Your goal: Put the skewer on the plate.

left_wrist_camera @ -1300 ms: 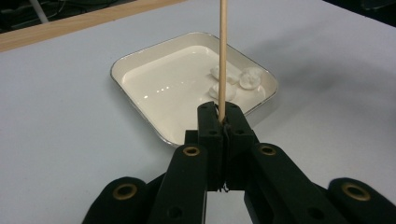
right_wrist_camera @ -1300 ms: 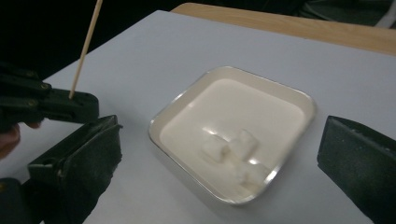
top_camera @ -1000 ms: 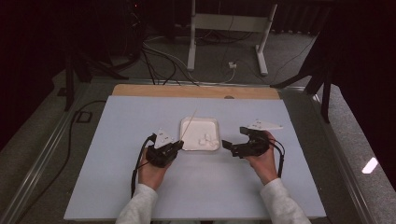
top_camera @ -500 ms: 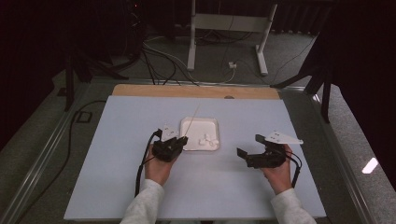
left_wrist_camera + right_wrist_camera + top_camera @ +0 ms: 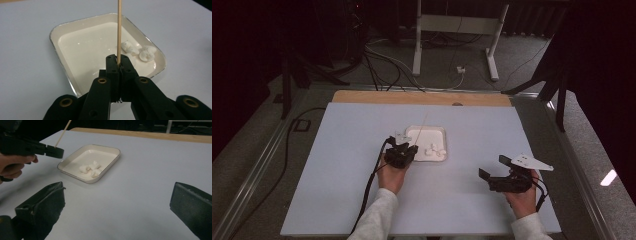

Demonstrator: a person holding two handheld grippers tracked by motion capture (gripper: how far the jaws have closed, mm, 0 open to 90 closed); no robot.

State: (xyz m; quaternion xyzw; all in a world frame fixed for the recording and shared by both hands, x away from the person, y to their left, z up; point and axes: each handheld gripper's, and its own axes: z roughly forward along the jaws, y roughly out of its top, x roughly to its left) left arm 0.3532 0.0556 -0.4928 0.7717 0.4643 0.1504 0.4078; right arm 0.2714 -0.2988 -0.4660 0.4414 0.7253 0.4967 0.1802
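A white rectangular tray (image 5: 412, 132) lies mid-table with three white marshmallow lumps (image 5: 435, 150) in its near right corner. My left gripper (image 5: 408, 150) hovers at the tray's near left corner, shut on a thin wooden skewer (image 5: 422, 127) that slants up and away over the tray. Along its own jaws, the skewer (image 5: 119, 30) rises from the closed left gripper (image 5: 118, 61) above the tray (image 5: 60, 42) and the marshmallows (image 5: 140, 50). My right gripper (image 5: 493, 167) is open and holds nothing, to the right of the tray and nearer the person. Its view shows the tray (image 5: 110, 157) ahead.
The table top (image 5: 352, 150) is a pale sheet with a wooden strip (image 5: 422, 97) along its far edge. Beyond it are floor cables (image 5: 382, 60) and a white stand (image 5: 452, 30). A black cable (image 5: 369, 185) trails from the left gripper along the forearm.
My right gripper has moved off from the tray's right edge, to the right and toward the person. My left gripper has shifted slightly right, to the tray's near left corner, skewer still held.
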